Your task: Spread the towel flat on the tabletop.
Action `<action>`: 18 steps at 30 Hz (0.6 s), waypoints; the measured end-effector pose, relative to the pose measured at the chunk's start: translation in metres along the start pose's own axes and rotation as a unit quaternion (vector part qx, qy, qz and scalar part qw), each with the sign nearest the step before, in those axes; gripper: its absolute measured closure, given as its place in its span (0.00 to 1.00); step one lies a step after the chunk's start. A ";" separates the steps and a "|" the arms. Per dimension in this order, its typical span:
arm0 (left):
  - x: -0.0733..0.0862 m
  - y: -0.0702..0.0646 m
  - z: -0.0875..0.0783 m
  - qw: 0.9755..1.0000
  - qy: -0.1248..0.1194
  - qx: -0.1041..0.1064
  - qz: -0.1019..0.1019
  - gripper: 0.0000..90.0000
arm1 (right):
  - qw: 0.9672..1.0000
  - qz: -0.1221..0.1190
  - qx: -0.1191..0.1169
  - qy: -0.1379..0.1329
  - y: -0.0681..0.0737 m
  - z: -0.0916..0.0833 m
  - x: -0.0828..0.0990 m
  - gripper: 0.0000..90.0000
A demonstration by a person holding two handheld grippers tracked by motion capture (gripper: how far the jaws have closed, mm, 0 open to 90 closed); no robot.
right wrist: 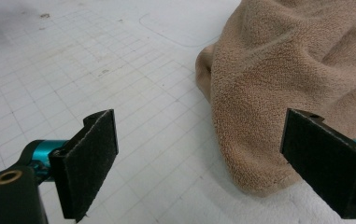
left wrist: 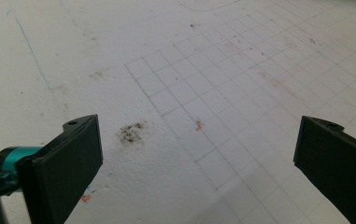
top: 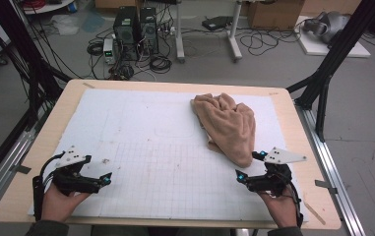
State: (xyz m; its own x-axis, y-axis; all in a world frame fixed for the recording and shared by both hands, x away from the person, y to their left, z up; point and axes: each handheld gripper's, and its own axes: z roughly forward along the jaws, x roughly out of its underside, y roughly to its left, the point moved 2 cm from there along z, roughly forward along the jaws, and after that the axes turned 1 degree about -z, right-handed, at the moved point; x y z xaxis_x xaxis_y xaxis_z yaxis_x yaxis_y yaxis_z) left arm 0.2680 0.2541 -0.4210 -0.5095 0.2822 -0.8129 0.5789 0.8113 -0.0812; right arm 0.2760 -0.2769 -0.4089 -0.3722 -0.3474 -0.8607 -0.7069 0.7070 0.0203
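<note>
Tan towel (top: 228,126): crumpled heap, table's far right quarter, untouched; handling not begun. Right gripper (top: 252,165) just beside its near end, jaws wide, empty. Left gripper (top: 99,171): near-left edge, wide, empty.

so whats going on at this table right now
A person holds a two-jaw gripper in each hand over a white gridded mat. A crumpled tan towel lies on the mat's far right part. The right gripper sits just short of the towel's near edge, jaws open, with nothing gripped. The left gripper waits over bare mat, also open.
</note>
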 end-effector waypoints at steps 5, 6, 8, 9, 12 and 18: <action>-0.001 0.001 0.002 1.000 0.000 -0.001 0.001 0.02 | 1.000 0.000 -0.002 0.002 -0.003 0.002 -0.001 0.12; -0.002 0.000 0.002 1.000 0.000 0.000 0.001 0.02 | 1.000 0.002 -0.003 0.004 -0.003 0.002 -0.001 0.12; -0.001 0.000 0.003 1.000 -0.001 0.000 0.000 0.02 | 1.000 0.000 -0.004 0.004 -0.003 0.003 -0.001 0.12; -0.001 -0.001 0.004 1.000 -0.001 0.001 0.001 0.02 | 1.000 0.003 -0.006 0.006 -0.003 0.004 -0.001 0.12; -0.001 -0.001 0.005 1.000 -0.001 0.004 0.003 0.02 | 1.000 0.002 -0.005 0.008 -0.005 0.006 -0.003 0.12; -0.002 0.001 0.004 1.000 -0.003 0.005 0.001 0.02 | 1.000 -0.006 -0.009 0.010 -0.009 0.015 -0.017 0.12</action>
State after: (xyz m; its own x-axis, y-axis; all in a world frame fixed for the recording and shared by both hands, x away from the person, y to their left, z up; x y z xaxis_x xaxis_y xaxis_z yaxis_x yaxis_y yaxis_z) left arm 0.2721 0.2527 -0.4216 -0.5046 0.2800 -0.8167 0.5860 0.8058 -0.0857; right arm 0.2978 -0.2684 -0.4021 -0.3748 -0.3689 -0.8505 -0.7225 0.6911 0.0186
